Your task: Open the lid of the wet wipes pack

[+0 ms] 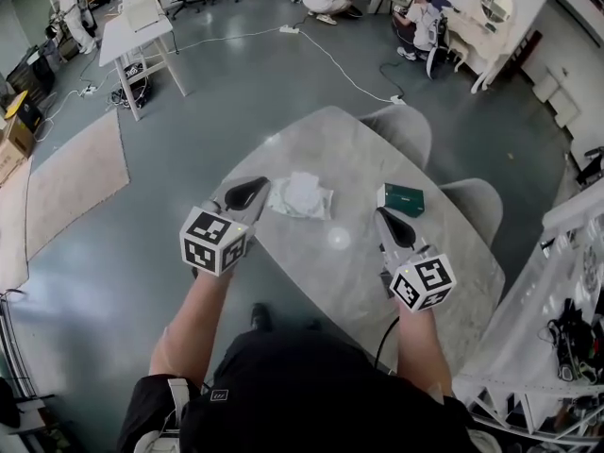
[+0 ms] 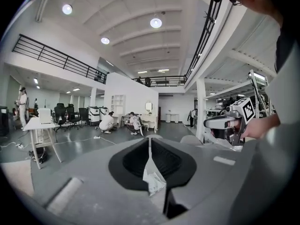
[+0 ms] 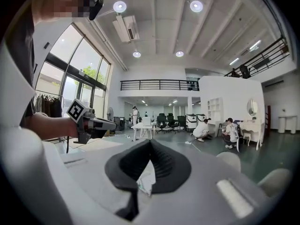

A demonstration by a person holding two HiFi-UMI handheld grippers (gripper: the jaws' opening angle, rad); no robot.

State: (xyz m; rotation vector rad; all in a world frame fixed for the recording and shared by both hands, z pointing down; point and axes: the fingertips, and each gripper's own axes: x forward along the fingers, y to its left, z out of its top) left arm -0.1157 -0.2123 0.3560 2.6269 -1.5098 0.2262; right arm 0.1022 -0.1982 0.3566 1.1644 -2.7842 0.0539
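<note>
The wet wipes pack (image 1: 301, 196), white and crinkled, lies on the marble table (image 1: 359, 159); I cannot see its lid. My left gripper (image 1: 247, 194) hovers just left of the pack, raised off the table and pointing about level. In the left gripper view its dark pads (image 2: 136, 161) meet, with a crinkled white patch (image 2: 153, 182) showing in the slit below them. My right gripper (image 1: 389, 223) hangs to the right of the pack, apart from it. Its pads (image 3: 164, 165) also meet, and a white patch (image 3: 146, 179) shows beneath. Nothing hangs from either tip in the head view.
A dark green box (image 1: 401, 199) sits on the table right of the pack. Two pale chairs (image 1: 408, 132) (image 1: 477, 206) stand at the table's far side. A white wire rack (image 1: 566, 347) is at the right, a rug (image 1: 71, 177) at the left.
</note>
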